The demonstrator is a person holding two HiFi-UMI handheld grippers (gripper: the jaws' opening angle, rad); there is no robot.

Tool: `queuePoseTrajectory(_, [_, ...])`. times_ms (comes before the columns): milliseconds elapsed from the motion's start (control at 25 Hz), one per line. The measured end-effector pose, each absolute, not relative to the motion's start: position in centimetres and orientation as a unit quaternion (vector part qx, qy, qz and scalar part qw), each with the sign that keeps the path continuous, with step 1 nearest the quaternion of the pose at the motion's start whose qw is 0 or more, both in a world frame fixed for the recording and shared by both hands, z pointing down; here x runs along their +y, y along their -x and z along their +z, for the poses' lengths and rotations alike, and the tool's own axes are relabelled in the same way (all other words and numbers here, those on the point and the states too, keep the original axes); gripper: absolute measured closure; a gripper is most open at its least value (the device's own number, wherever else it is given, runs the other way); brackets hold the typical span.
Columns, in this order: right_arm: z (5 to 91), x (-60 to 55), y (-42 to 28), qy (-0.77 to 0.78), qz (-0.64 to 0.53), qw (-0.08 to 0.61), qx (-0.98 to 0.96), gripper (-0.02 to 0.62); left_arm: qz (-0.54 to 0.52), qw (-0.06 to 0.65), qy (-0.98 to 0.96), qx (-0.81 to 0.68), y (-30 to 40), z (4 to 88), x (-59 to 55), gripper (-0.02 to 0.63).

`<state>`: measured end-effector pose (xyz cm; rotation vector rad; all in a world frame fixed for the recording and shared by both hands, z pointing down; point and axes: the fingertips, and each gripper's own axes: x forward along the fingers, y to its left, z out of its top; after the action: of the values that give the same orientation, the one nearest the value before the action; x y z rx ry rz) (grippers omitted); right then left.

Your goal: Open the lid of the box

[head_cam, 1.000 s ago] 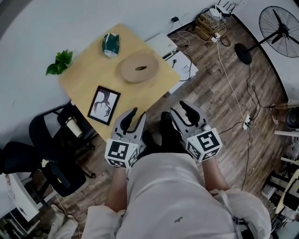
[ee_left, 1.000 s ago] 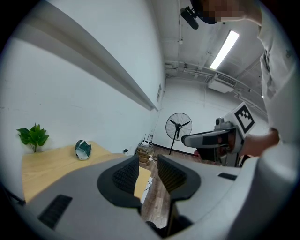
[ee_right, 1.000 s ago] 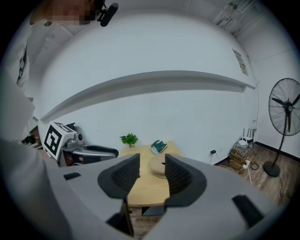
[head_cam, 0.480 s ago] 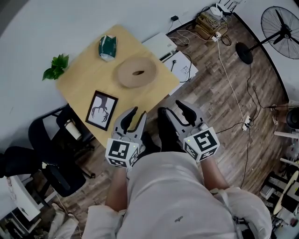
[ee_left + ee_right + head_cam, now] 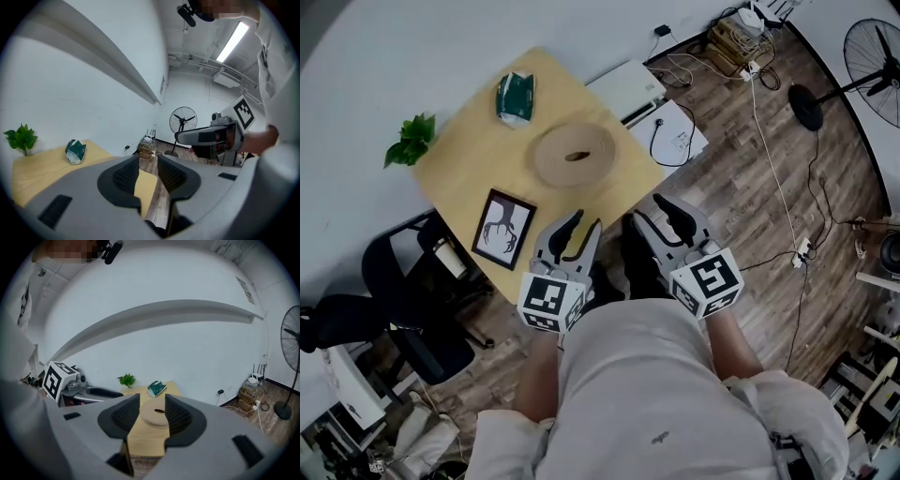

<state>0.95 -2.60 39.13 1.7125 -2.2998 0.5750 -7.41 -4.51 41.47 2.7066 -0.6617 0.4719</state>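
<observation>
Wooden round box (image 5: pixel 575 157) sits mid-table (image 5: pixel 469 173), lid on, slot on top. My left claw (image 5: pixel 583 225) & right claw (image 5: pixel 650 210) hover by table's near edge, well apart from box, both w/ jaws apart, nothing btwn.

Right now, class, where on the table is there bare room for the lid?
Bare wood lies between the plant, the framed picture and the round box, and along the near edge between picture and box. The far corner is tighter: the green packet sits close to the box.
</observation>
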Motion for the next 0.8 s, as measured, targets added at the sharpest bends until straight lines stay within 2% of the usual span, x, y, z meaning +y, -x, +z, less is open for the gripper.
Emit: queuePoseTrajectory(800, [42.0, -9.7, -6.9, -0.5, 0.223, 0.103, -0.83, 0.445, 0.226, 0.167, -0.911, -0.301, 0.5, 46.6, -9.8, 0.502])
